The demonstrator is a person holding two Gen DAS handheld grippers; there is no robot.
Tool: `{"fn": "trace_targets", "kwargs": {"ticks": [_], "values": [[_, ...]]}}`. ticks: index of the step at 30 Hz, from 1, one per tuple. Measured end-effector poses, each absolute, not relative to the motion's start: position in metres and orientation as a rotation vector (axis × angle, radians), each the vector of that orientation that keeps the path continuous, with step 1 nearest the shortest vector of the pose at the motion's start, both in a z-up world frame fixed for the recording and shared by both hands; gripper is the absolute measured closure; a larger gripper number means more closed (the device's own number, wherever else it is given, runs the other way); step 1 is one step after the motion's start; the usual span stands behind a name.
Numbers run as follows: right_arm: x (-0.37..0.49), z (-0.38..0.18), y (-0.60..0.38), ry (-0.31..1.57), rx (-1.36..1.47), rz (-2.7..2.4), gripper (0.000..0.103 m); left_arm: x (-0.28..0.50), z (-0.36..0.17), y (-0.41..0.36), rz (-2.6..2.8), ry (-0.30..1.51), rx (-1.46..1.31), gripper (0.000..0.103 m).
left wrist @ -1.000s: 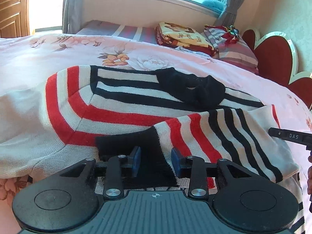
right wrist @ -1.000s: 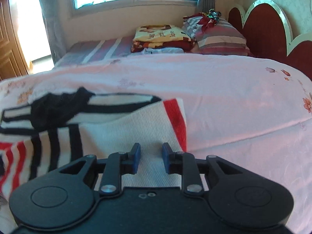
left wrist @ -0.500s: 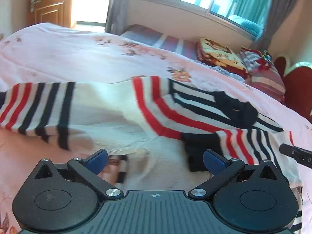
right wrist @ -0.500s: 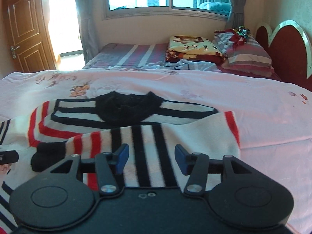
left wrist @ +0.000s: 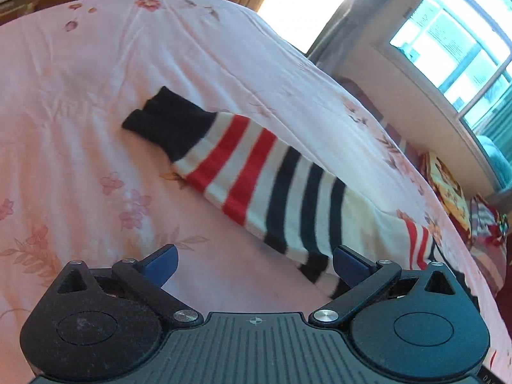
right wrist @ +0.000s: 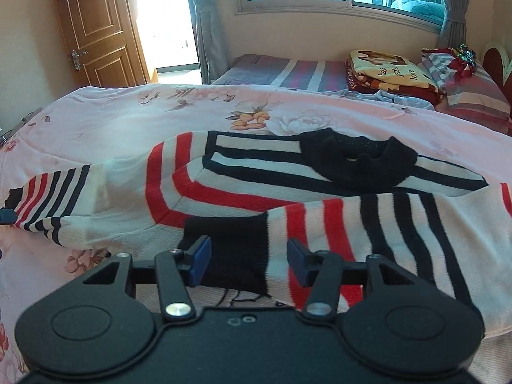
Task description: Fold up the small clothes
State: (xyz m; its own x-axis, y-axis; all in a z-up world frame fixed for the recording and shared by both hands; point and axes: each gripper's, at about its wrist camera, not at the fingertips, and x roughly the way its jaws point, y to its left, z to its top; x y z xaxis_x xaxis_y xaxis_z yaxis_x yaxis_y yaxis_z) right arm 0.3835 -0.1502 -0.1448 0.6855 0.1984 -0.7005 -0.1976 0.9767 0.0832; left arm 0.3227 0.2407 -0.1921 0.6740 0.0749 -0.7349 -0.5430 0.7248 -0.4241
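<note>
Just let go of the folded right sleeve, now laid across the striped sweater on the pink floral bed. Both released: left tool spread wide and swung toward the outstretched left sleeve, right tool parted over the black cuff. Probably one sleeve done, the other next.

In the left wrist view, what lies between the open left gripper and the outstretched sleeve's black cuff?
Only bare pink floral bedspread lies between the left gripper and the striped knit sweater's black cuff, per the left wrist view.
</note>
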Motion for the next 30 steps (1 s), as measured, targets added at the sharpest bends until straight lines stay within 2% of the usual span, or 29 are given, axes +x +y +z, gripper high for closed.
{"fn": "trace_targets", "kwargs": {"ticks": [1,2,8,9,10,11,12,14,19,23,26,30], "values": [[0.385,-0.148,-0.146,0.795,0.001,0.221,0.051,0.324,-0.198,0.251,0.391,0.757,-0.717,0.006],[0.387,-0.151,-0.143,0.803,0.000,0.219,0.051,0.325,-0.205,0.260,0.402,0.755,-0.751,0.020],[0.393,-0.159,-0.133,0.811,-0.001,0.198,0.051,0.346,-0.220,0.286,0.349,0.645,-0.836,0.027],[0.394,-0.160,-0.132,0.812,-0.002,0.193,0.051,0.349,-0.222,0.288,0.343,0.628,-0.850,0.032],[0.395,-0.160,-0.132,0.811,-0.001,0.188,0.051,0.354,-0.223,0.291,0.342,0.614,-0.864,0.042],[0.397,-0.161,-0.132,0.807,0.002,0.181,0.051,0.359,-0.227,0.294,0.344,0.618,-0.880,0.063],[0.398,-0.162,-0.131,0.807,0.002,0.175,0.051,0.363,-0.231,0.298,0.359,0.608,-0.903,0.077],[0.400,-0.164,-0.129,0.808,-0.005,0.164,0.051,0.368,-0.238,0.305,0.382,0.602,-0.940,0.091],[0.400,-0.159,-0.127,0.761,-0.016,0.134,0.051,0.376,-0.222,0.290,0.369,0.571,-0.846,0.096],[0.399,-0.178,-0.120,0.790,-0.112,0.133,0.050,0.385,-0.183,0.257,0.277,0.492,-0.713,0.096],[0.402,-0.174,-0.123,0.806,-0.103,0.145,0.051,0.398,-0.143,0.210,0.119,0.440,-0.559,0.096],[0.393,-0.151,-0.158,0.759,0.079,0.145,0.051,0.413,-0.101,0.119,-0.131,0.409,-0.414,0.096]]}}
